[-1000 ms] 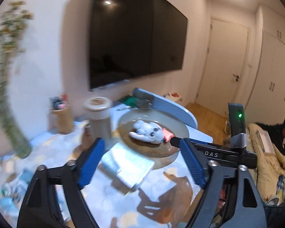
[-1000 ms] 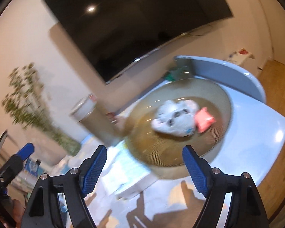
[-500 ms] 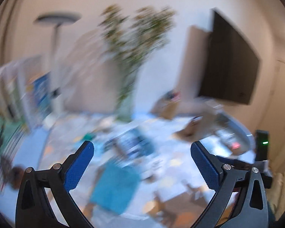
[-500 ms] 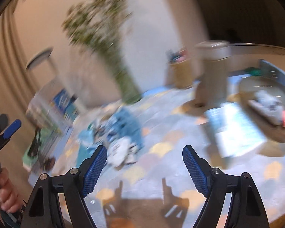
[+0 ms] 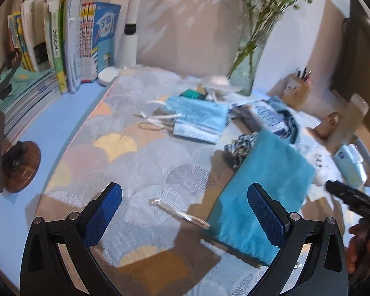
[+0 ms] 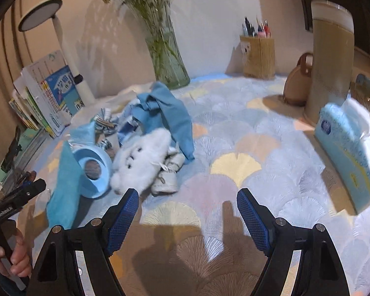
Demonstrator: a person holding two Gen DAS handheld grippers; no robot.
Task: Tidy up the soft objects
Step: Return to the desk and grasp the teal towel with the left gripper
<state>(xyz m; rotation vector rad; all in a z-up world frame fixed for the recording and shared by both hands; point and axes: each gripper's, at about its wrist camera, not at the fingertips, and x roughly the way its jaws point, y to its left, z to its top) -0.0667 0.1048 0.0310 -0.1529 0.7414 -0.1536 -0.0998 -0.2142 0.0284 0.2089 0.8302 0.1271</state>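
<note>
A pile of soft things lies on the patterned tablecloth: a white plush toy, a blue garment, a teal cloth and blue face masks, with a checkered fabric between them. My left gripper hangs wide open above the cloth; its right finger overlaps the teal cloth's edge, and nothing is between the pads. My right gripper is open and empty just in front of the plush toy. The left gripper also shows at the far left, held by a hand.
A blue tape roll leans by the plush. A tissue pack and tall beige cylinder stand right. A glass vase, pen holder, lamp and books line the back. A metal screw-like piece lies near the left gripper.
Both views have swung left and down, away from the round tray with a plush toy under the TV, to the pile of soft things. The left jaws stand wider than before.
</note>
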